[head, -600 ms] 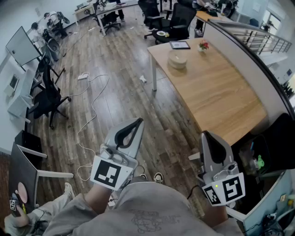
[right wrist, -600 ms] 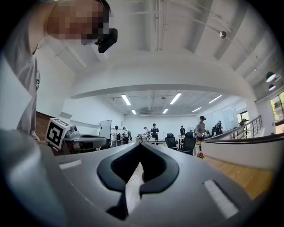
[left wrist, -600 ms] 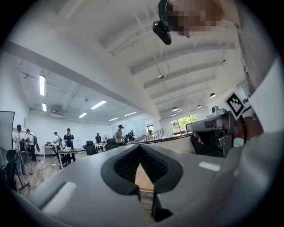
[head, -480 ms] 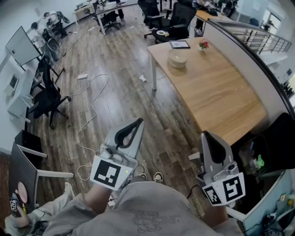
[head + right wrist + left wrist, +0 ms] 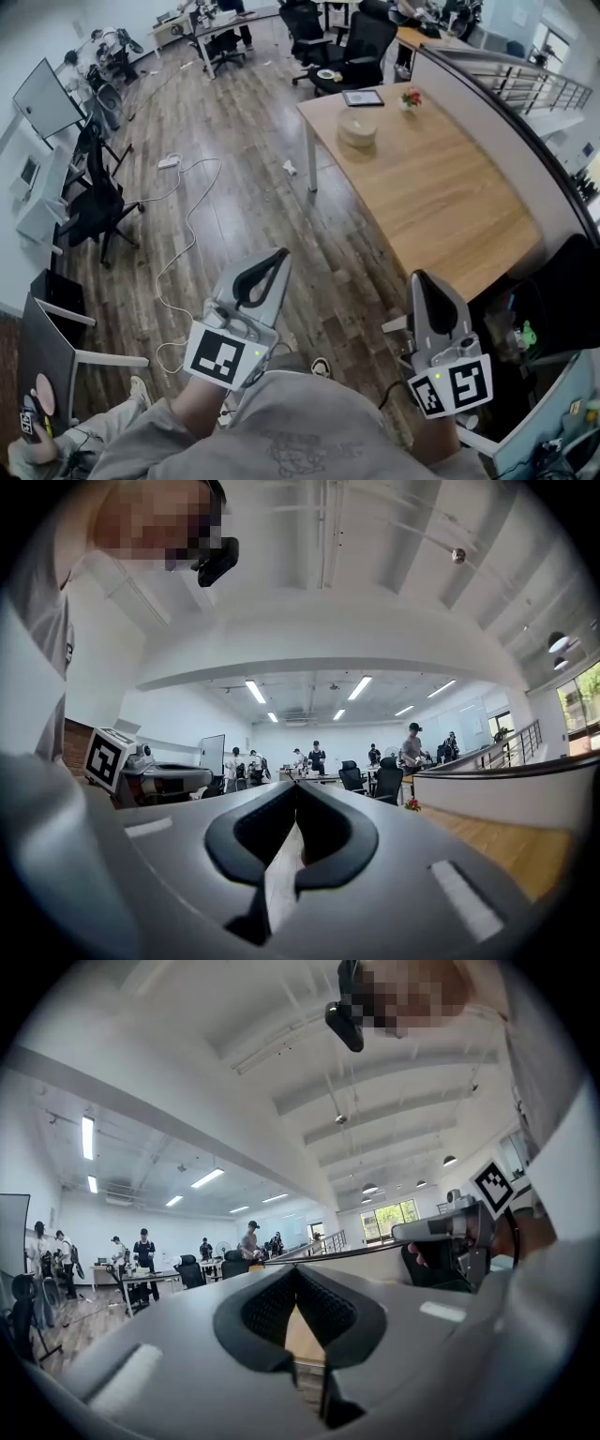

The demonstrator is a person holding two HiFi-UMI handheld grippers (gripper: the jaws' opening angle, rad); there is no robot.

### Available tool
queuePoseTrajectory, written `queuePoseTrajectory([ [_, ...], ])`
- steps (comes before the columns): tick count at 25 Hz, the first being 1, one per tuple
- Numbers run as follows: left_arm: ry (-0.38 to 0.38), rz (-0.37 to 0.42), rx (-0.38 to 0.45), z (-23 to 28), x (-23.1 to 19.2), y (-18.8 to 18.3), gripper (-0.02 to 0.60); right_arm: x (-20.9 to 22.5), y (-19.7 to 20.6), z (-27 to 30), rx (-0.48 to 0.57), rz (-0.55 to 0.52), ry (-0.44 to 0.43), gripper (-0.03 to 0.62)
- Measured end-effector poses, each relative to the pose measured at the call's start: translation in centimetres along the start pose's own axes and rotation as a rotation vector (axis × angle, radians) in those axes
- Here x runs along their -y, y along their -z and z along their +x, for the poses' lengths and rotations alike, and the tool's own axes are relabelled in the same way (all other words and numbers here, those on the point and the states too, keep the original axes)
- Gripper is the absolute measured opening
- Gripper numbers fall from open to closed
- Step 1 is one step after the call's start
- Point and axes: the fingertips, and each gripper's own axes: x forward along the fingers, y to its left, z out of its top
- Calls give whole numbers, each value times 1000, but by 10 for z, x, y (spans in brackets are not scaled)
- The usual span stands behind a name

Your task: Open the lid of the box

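A round pale box (image 5: 357, 128) with its lid on sits at the far end of a long wooden table (image 5: 441, 202), well ahead of both grippers. My left gripper (image 5: 280, 254) is held level over the wooden floor, jaws shut and empty; its tips meet in the left gripper view (image 5: 296, 1269). My right gripper (image 5: 419, 276) is level near the table's near corner, also shut with nothing in it (image 5: 297, 787). Each gripper shows at the edge of the other's view: the right one (image 5: 459, 1232) and the left one (image 5: 150, 775).
Beside the box lie a dark tablet (image 5: 364, 97) and a small flower pot (image 5: 410, 97). A curved partition (image 5: 525, 122) runs along the table's right side. Black office chairs (image 5: 94, 202) and a white cable (image 5: 183, 234) are on the floor at left. People stand at desks far back.
The head view has shifted a little, so the table and box sit slightly higher and the grippers slightly lower in the picture. Both grippers keep their pose and stay shut.
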Motion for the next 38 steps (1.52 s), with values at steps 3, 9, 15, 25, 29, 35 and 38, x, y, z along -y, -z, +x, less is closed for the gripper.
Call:
queuePoseTrajectory([
  [3,27,-38,8,3,2,-1,53,4,-5,2,48,7,19,20],
  [9,-22,-15,-3,14,-14,8,262,13,-4,12,54,-22,44,225],
  [15,-41,-9,41,28,-45,9,262,15,5,42,16,-47,36,224],
  [25,-34,-19,-6,88,-117,30,262,33,27,135,-50,-38,25,224],
  [29,-29,-26,-21,124,-159,35,262,44,31,188,-75,-40,29,224],
  [35,-28,7,-20,176,-240,35,261,61,32,282,-95,-39,48,224],
  [38,-20,5,-21,202,-282,39,261,64,33,333,-100,-49,58,224],
])
